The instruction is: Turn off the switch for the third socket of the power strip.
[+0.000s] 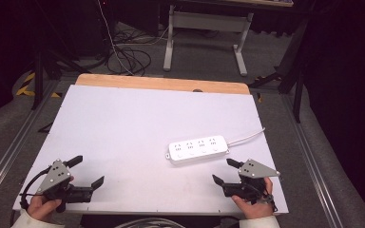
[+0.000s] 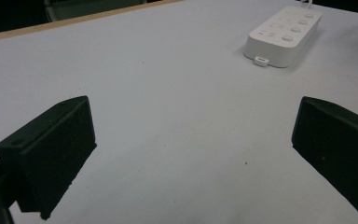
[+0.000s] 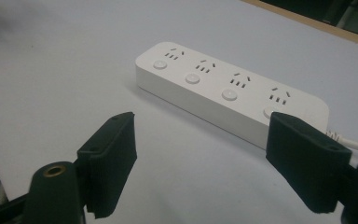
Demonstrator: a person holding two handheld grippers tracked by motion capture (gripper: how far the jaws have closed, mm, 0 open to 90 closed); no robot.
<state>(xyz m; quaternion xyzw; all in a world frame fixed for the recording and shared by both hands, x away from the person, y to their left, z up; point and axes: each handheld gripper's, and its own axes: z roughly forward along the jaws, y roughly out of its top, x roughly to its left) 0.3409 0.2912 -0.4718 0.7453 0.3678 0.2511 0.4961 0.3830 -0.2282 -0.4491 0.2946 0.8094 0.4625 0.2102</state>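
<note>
Just ahead, power strip, right claw spread

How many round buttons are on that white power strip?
4, in a row along the power strip, one beside each socket group; the nearest is partly behind a right-gripper finger.

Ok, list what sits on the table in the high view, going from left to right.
left gripper → power strip → right gripper → the strip's white cable, which runs off toward the table's right edge.
</note>
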